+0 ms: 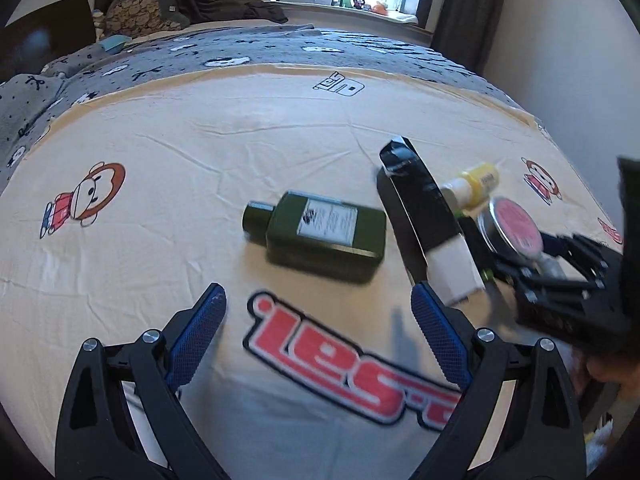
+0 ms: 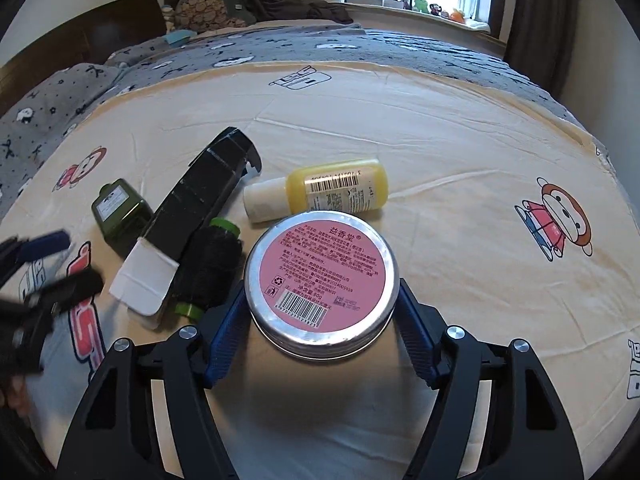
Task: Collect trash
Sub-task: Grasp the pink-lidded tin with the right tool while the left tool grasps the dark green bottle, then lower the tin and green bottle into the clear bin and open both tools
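Note:
A round metal tin [image 2: 322,272] with a pink label sits between the fingers of my right gripper [image 2: 320,284], and both blue pads touch its sides. Behind the tin lies a yellow bottle [image 2: 328,190] with a white cap. To its left lie a black thread spool [image 2: 208,272] with green ends, a black carton [image 2: 192,208] with a white flap, and a dark green bottle [image 2: 120,216]. My left gripper [image 1: 318,292] hangs open just in front of the green bottle [image 1: 324,232], holding nothing. It shows blurred at the left edge of the right wrist view.
Everything lies on a cream cartoon-print sheet [image 1: 200,152] spread over a bed. A grey patterned blanket [image 1: 280,48] and pillows [image 1: 136,12] lie beyond it. A window sill [image 2: 420,10] with small toys and dark curtains is at the back, and a wall closes the right side.

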The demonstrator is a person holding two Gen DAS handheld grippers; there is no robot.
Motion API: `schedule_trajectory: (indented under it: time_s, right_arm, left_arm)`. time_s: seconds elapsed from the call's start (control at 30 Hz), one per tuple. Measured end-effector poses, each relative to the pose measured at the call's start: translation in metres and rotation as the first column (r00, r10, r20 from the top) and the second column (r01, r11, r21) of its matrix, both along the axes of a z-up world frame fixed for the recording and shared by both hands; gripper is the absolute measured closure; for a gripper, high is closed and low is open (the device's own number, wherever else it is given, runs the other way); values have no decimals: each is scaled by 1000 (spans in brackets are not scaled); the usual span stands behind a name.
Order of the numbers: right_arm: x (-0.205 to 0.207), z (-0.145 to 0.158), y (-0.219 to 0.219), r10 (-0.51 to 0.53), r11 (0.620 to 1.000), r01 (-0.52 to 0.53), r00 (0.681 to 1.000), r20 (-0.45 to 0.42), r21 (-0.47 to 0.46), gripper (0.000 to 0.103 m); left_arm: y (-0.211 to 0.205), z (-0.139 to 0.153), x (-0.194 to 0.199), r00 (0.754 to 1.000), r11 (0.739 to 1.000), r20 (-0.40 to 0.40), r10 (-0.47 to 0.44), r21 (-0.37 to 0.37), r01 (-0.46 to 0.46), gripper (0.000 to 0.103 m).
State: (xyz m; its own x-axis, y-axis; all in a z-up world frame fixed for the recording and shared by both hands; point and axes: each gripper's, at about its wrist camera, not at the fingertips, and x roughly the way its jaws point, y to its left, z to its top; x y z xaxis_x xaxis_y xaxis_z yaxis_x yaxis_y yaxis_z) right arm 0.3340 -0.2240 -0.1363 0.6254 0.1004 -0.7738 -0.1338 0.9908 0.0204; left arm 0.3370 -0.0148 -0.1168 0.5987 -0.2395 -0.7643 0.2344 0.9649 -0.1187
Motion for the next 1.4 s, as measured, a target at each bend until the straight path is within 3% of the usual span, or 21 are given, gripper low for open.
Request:
schedule_trajectory:
  time_s: [0.23, 0.4, 0.47, 0.53, 0.7, 1.0, 1.4]
  right_arm:
    - [-26, -1, -6, 17, 1000, -18, 1000, 13, 17, 32]
    - [-39, -1, -11, 19, 999, -20, 1000, 20, 33, 32]
    - [-44, 0, -14, 18, 999, -18, 1000, 22, 34, 32]
    - [-49, 0, -17, 14, 999, -15, 1000, 24, 36, 32]
    - [-64, 1, -22, 4, 999, -5, 999, 33, 35, 32]
    - [-115, 10, -29, -8, 998, 4, 998, 66, 59, 32]
    - [-227, 31, -35, -6, 998, -4, 988, 153, 69, 32]
  left_arm:
    - [-9, -8, 31, 999, 999, -53, 15, -48, -18, 14]
    - [-19, -9, 47, 998, 999, -57, 23, -41, -25, 15]
    - [-23, -11, 53, 998, 1000, -57, 21, -17, -22, 21]
    - [-23, -12, 55, 998, 1000, -54, 28, 10, -27, 35]
    - [-15, -9, 44, 998, 1000, -49, 25, 1, -25, 37]
    - [-7, 1, -26, 1000, 1000, -10, -4, 3, 4, 37]
    - [-15, 31, -172, 987, 993, 116, -111, -19, 114, 37]
